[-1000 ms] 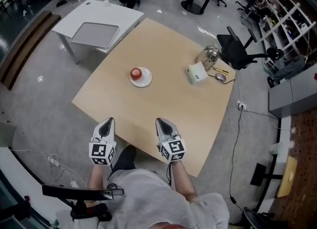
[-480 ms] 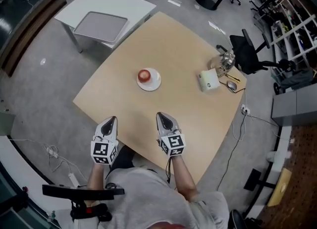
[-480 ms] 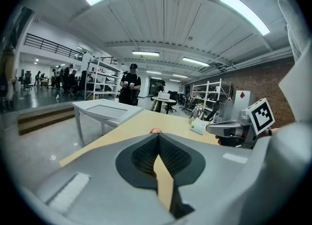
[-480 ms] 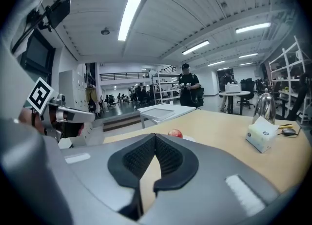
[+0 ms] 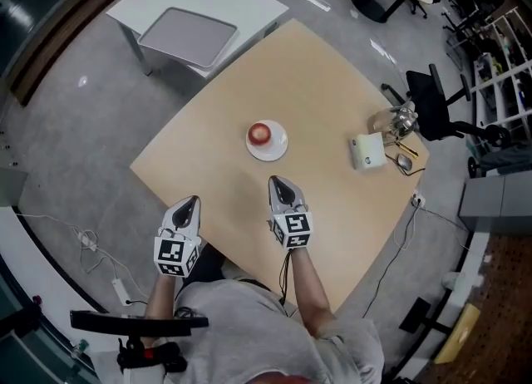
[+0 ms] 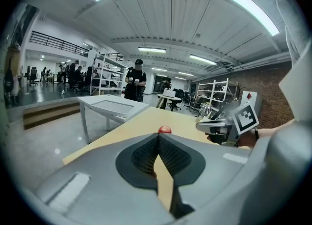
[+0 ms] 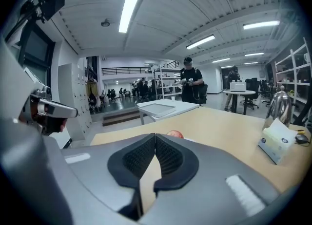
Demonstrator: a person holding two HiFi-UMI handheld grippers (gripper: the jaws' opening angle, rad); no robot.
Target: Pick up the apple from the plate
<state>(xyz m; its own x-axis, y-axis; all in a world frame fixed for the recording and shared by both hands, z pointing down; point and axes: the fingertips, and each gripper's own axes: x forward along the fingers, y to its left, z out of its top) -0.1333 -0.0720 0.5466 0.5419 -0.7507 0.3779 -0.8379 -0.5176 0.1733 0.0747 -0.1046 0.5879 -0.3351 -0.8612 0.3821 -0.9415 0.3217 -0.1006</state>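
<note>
item: red apple point(image 5: 260, 132), lying on white plate point(image 5: 277, 150), mid tan table point(image 5: 332, 75). left gripper point(image 5: 190, 201): at near table edge, jaws clenched together, nothing between them. right gripper point(image 5: 278, 181): over the table, near the plate, apart from it, jaws clenched, empty. white box point(image 5: 366, 151), right side: small blue label, too small to read.

Left gripper point(image 6: 158, 140): lower centre; jaws together, nothing between them.
Apple point(image 6: 165, 129): centre, just above jaw tips.
Right gripper point(image 6: 204, 125): centre right.
</note>
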